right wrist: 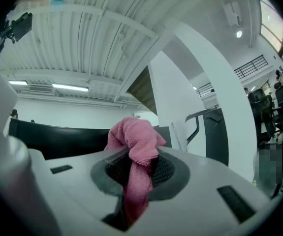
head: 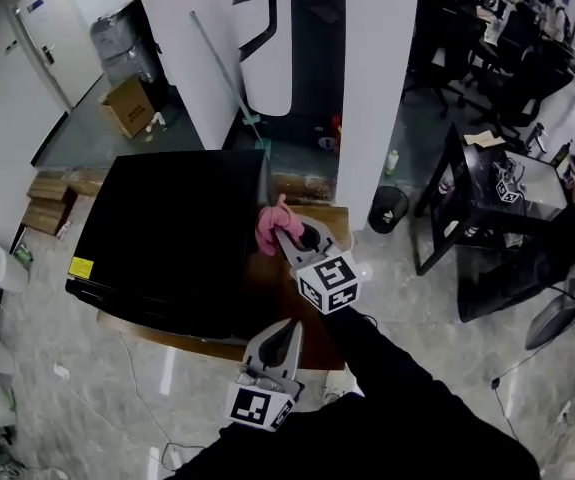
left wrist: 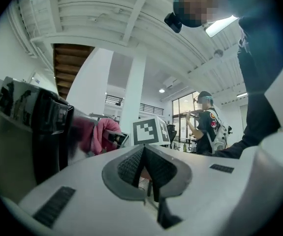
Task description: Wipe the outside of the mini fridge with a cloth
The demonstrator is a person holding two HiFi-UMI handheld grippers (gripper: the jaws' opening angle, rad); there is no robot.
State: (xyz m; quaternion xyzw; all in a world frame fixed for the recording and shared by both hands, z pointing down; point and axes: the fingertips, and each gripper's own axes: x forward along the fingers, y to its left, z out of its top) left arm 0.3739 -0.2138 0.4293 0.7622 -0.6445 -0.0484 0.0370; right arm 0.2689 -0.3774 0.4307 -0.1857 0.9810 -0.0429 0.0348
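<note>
The black mini fridge (head: 167, 238) stands on a low wooden stand, seen from above in the head view. My right gripper (head: 285, 236) is shut on a pink cloth (head: 270, 226), which is pressed to the fridge's right side near its top back corner. In the right gripper view the cloth (right wrist: 134, 151) bunches out between the jaws, with the fridge's black edge (right wrist: 57, 139) behind. My left gripper (head: 279, 336) hangs lower, in front of the fridge's right front corner, its jaws shut with nothing between them. The left gripper view shows the fridge (left wrist: 43, 127) and the cloth (left wrist: 99, 134) beyond.
A white pillar (head: 377, 88) rises just right of the fridge, with a black bin (head: 387, 208) at its foot. A dark desk (head: 497, 208) stands further right. Cardboard boxes (head: 132, 106) and wooden pallets (head: 52, 200) lie to the left. A person (left wrist: 207, 124) stands in the distance.
</note>
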